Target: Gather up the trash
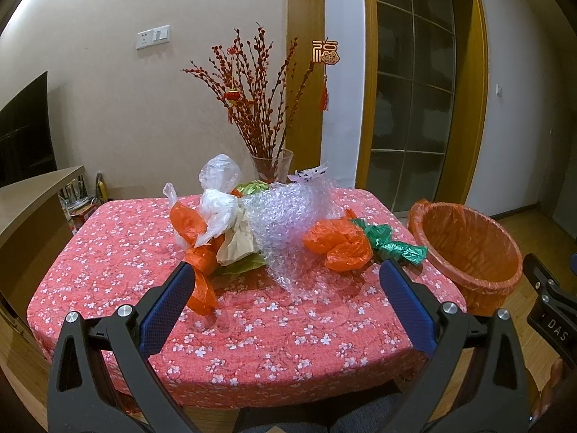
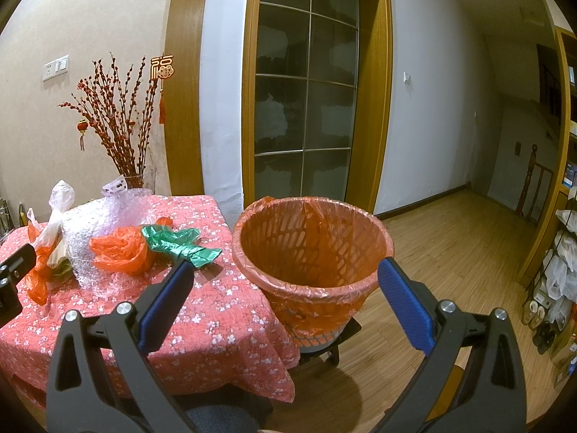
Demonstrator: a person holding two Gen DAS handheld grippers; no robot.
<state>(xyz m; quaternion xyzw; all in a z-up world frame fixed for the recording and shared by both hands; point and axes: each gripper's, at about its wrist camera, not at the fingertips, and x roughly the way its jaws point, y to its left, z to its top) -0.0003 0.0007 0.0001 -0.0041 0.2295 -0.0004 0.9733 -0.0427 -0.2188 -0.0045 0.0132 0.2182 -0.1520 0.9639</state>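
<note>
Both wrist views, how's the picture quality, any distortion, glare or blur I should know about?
Left wrist view: strong fisheye bending of the door frame and dark corners; warm indoor light, the bubble wrap glints a little, the focus is sharp. Right wrist view: same bending at the edges, the bin is crisp, the hallway behind is dimmer, no motion blur.

Left tool (image 1: pixel 288 274) and right tool (image 2: pixel 285 270) both gape wide, empty.
</note>
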